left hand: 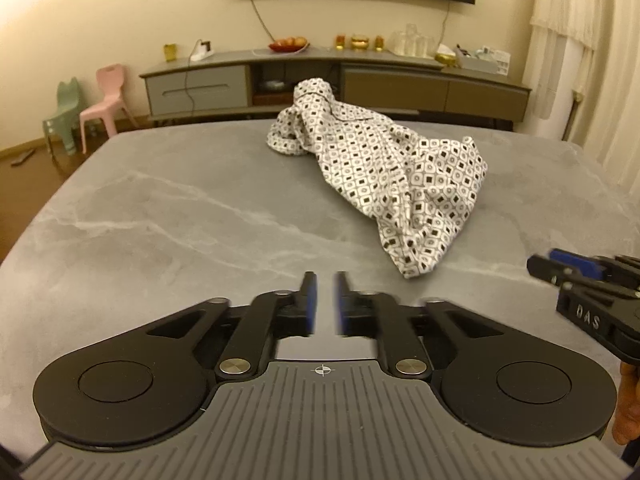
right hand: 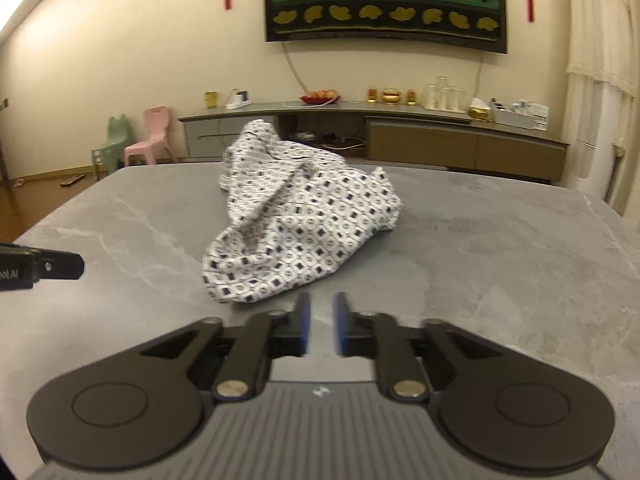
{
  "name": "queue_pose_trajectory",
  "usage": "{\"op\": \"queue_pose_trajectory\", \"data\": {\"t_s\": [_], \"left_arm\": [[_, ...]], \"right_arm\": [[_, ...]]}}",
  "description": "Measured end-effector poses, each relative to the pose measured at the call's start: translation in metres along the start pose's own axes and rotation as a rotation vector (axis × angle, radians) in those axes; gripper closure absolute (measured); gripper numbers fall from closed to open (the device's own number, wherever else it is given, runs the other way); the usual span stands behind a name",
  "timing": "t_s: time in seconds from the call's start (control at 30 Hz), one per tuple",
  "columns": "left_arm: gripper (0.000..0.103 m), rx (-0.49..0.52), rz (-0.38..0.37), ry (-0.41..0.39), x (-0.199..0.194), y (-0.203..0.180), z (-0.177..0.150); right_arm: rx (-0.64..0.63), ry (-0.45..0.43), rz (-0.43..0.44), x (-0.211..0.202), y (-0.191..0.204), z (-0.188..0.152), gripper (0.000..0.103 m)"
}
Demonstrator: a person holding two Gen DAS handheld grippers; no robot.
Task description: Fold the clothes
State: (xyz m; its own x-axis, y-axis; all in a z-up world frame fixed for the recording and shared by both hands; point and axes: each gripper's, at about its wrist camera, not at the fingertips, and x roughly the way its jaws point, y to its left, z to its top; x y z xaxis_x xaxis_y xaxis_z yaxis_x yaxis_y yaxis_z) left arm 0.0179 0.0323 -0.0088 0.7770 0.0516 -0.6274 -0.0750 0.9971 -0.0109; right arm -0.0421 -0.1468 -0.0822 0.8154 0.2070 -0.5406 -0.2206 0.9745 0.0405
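A crumpled garment (left hand: 384, 176) is seen mid-table (left hand: 160, 216), toward the far side. Both the left gripper (left hand: 324, 280) and right gripper (right hand: 321, 300) are held slightly parted, empty, near it.

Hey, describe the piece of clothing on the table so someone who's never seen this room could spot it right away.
Start at the big grey marble-look table that fills the foreground. Toward its far side, ahead of both tongs, lies one crumpled garment, bunched in a heap rather than flat. It is white with a repeating print of small dark squares and rings, and it is the only thing lying on the tabletop.
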Motion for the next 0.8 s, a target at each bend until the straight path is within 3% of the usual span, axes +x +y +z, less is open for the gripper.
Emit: {"op": "queue_pose_trajectory", "data": {"t_s": [0.03, 0.07, 0.27, 0.43, 0.53, 0.67, 0.73, 0.8], "left_arm": [[0.051, -0.005, 0.000, -0.006, 0.002, 0.003, 0.002], [0.039, -0.011, 0.001, -0.011, 0.004, 0.007, 0.004], [0.023, -0.048, -0.023, -0.021, 0.029, 0.036, 0.020], [0.020, -0.090, -0.054, -0.013, 0.053, 0.062, 0.021], [0.020, -0.127, -0.100, 0.032, 0.062, 0.079, 0.021], [0.012, -0.160, -0.138, 0.021, 0.061, 0.098, 0.019], [0.012, -0.183, -0.142, 0.041, 0.066, 0.107, 0.017], [0.012, -0.223, -0.142, 0.059, 0.071, 0.115, 0.017]], "right_arm": [[-0.004, -0.001, -0.010, 0.001, 0.000, -0.001, 0.061], [-0.005, -0.006, -0.022, 0.001, 0.000, -0.002, 0.046], [-0.041, 0.002, -0.051, 0.012, 0.006, 0.002, 0.019], [-0.087, 0.021, -0.061, 0.032, 0.028, 0.020, 0.015], [-0.109, 0.009, -0.057, 0.048, 0.045, 0.043, 0.011], [-0.110, 0.003, -0.048, 0.089, 0.065, 0.075, 0.002], [-0.129, 0.058, -0.065, 0.125, 0.069, 0.085, 0.006], [-0.130, 0.143, -0.052, 0.157, 0.067, 0.091, 0.071]]}}
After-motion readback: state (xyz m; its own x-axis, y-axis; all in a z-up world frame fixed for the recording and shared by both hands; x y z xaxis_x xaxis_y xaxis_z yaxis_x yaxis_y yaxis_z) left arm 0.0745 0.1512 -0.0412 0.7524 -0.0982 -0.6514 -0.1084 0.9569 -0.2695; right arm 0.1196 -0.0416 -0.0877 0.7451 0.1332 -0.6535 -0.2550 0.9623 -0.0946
